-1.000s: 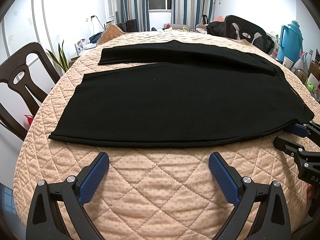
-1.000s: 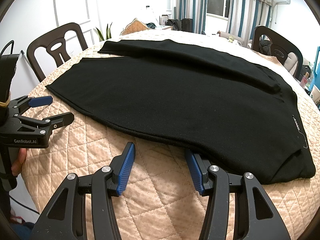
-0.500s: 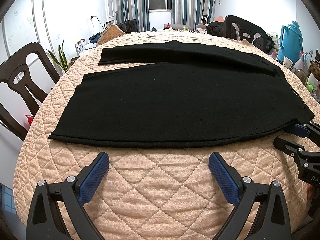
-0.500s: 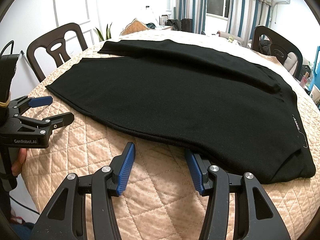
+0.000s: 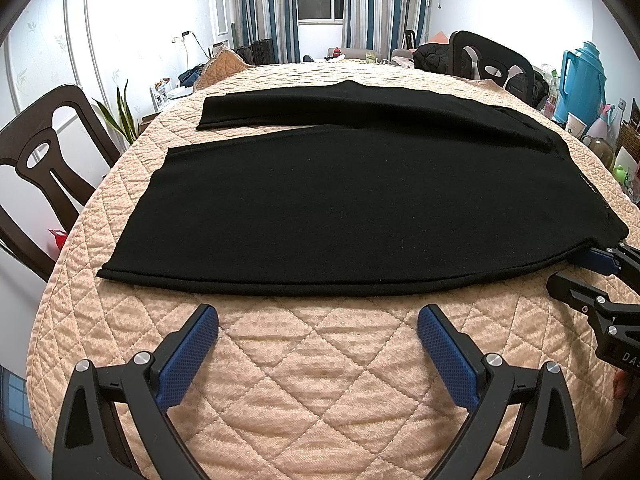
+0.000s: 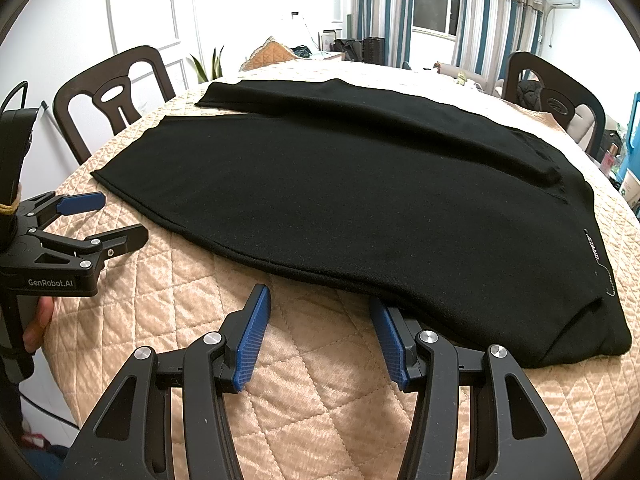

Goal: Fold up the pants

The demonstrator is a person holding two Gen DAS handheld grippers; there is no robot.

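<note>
Black pants (image 5: pixel 352 200) (image 6: pixel 360 192) lie flat on the quilted peach tablecloth (image 5: pixel 320 380), both legs stretched toward the left and the waist at the right. My left gripper (image 5: pixel 318 344) hovers open over bare quilt just in front of the near leg's long edge, nothing between its blue pads. My right gripper (image 6: pixel 320 332) is also open at the same edge nearer the waist, its right pad (image 6: pixel 390 344) touching or just under the fabric. Each gripper shows in the other view: the right one (image 5: pixel 576 268) and the left one (image 6: pixel 108 220).
Dark wooden chairs stand at the left (image 5: pixel 36 172) and far right (image 5: pixel 492 64). A teal thermos (image 5: pixel 580 80), cups and small items crowd the right side beyond the table. A plant (image 5: pixel 120 116) stands at the left. A hand (image 6: pixel 38 320) holds the left gripper's handle.
</note>
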